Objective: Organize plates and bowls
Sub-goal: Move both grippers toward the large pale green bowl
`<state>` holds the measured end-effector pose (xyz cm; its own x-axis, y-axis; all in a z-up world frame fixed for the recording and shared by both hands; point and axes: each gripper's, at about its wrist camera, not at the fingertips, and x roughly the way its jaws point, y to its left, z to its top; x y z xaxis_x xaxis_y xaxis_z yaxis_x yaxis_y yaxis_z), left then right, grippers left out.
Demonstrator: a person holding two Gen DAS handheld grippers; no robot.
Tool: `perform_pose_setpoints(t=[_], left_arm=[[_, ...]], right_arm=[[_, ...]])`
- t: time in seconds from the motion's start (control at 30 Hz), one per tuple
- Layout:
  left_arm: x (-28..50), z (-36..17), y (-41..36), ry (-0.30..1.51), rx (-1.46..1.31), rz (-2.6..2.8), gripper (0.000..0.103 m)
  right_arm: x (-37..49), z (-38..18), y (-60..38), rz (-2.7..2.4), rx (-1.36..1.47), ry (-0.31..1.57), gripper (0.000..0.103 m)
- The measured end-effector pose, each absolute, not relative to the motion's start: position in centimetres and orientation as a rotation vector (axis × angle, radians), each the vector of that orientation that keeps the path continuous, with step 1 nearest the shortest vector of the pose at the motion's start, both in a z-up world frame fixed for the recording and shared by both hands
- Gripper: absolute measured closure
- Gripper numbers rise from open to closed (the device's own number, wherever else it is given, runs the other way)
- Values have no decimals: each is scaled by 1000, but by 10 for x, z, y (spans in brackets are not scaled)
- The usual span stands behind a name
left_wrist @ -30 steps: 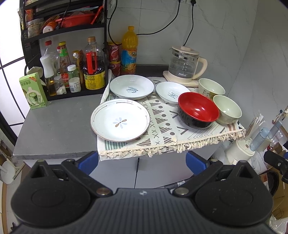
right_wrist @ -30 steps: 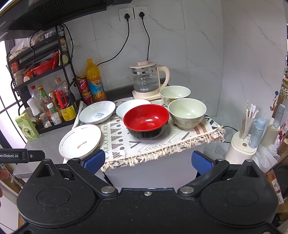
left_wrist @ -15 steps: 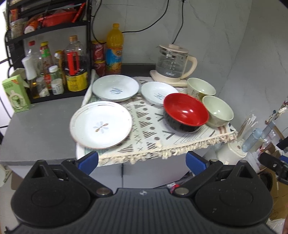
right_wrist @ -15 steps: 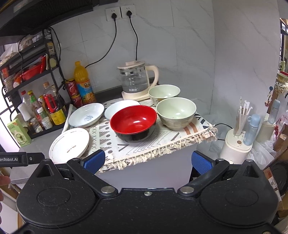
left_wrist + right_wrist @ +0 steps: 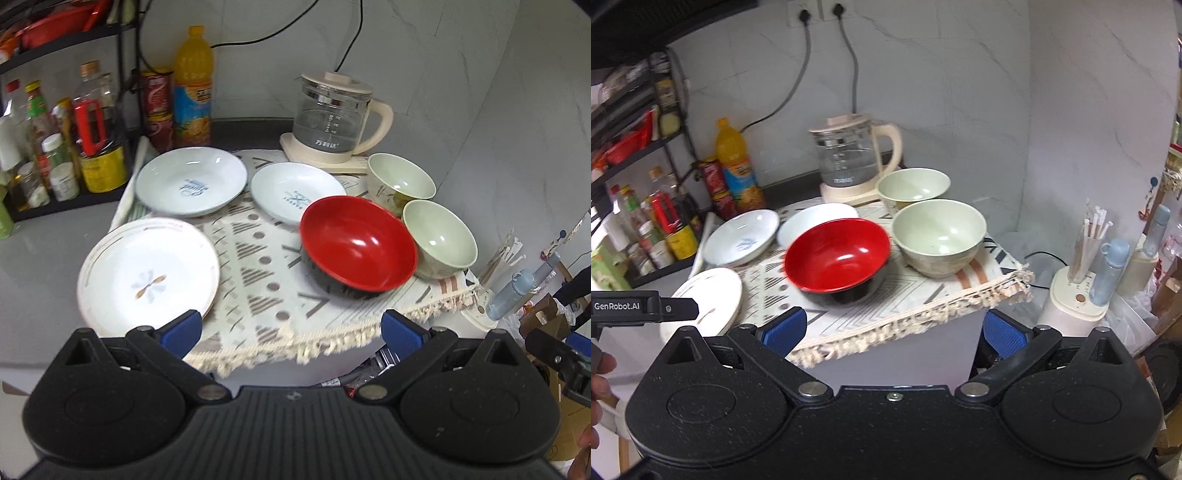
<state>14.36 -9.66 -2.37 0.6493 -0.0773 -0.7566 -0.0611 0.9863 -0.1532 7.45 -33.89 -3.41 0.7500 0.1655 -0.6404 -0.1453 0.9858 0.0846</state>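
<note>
We see a grey counter (image 5: 55,251) bearing a patterned fringed cloth (image 5: 266,280) whose front edge hangs over, a black bottle rack (image 5: 22,210) at its left and a glass kettle (image 5: 334,118) at the back. On the cloth rest three plates and three bowls.

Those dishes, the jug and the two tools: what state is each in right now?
Red bowl with black outside: upright, empty.
Two pale green bowls: upright, empty, side by side.
Flat white plate with flower motif: empty, on the patterned cloth's edge.
Two white shallow dishes: empty, unstacked.
Glass kettle: lid on.
Left tool: open, holding nothing.
Right tool: open, holding nothing.
</note>
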Motion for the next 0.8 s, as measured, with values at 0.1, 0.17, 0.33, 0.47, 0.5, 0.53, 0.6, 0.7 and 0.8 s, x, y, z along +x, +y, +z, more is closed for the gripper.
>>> perform_pose_setpoints(t=[0.1,0.17,0.33,0.47,0.5,0.53,0.6,0.7,0.8], left_arm=[[164,-23,-107,859,-151,-23,1],[176,-21,-113,848,-140,-31,1],[204,-19,-125,837,-146,-65,1],[227,-20,-135,849,-134,-88,1],[233,-21,-138,857,-133,-94,1],[240,-22,-140,865,-134,-101,1],[251,-24,-144,877,-134,-116,1],[267,-27,-150,894,-122,-135,1],[282,-30,-157,912,-107,-169,1]], right_arm=[[91,-36,-345,144,37,707,0],[101,-37,-348,133,42,711,0],[127,-41,-354,95,49,709,0],[146,-41,-359,72,63,704,0],[151,-41,-360,72,63,702,0],[155,-42,-361,60,60,701,0],[165,-42,-362,30,57,705,0],[177,-44,-366,26,74,714,0],[188,-47,-368,10,75,724,0]])
